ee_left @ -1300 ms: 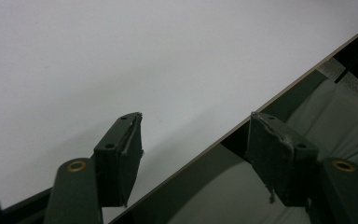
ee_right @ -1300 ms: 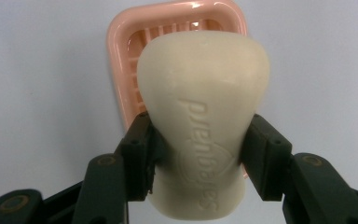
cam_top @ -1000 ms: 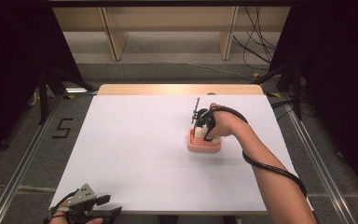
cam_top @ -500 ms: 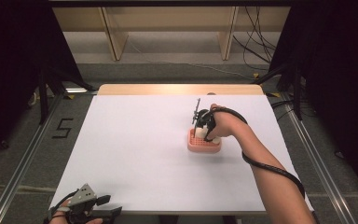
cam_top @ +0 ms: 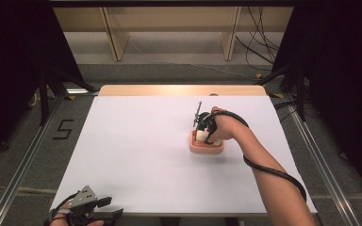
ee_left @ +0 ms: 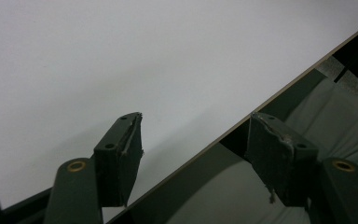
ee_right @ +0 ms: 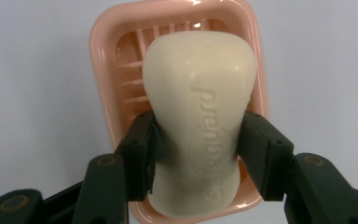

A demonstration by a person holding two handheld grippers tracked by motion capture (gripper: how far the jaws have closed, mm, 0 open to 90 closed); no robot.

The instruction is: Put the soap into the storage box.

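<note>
Soap bar (ee_right: 198, 116), cream, embossed lettering not fully legible, clamped by right gripper (ee_right: 196, 154).
Held over pink soap dish (ee_right: 107, 79) right of table (cam_top: 122, 155) centre; left gripper (ee_left: 193, 154) spread apart at near-left edge.

Left gripper (ee_left: 196, 156) had its two black jaws spread wide, nothing between them. White matte tabletop (ee_left: 121, 60) filled the upper left of the frame; its thin tan edge (ee_left: 279, 93) ran diagonally from lower left to upper right. Grey floor (ee_left: 335, 116) sat lower right.
</note>
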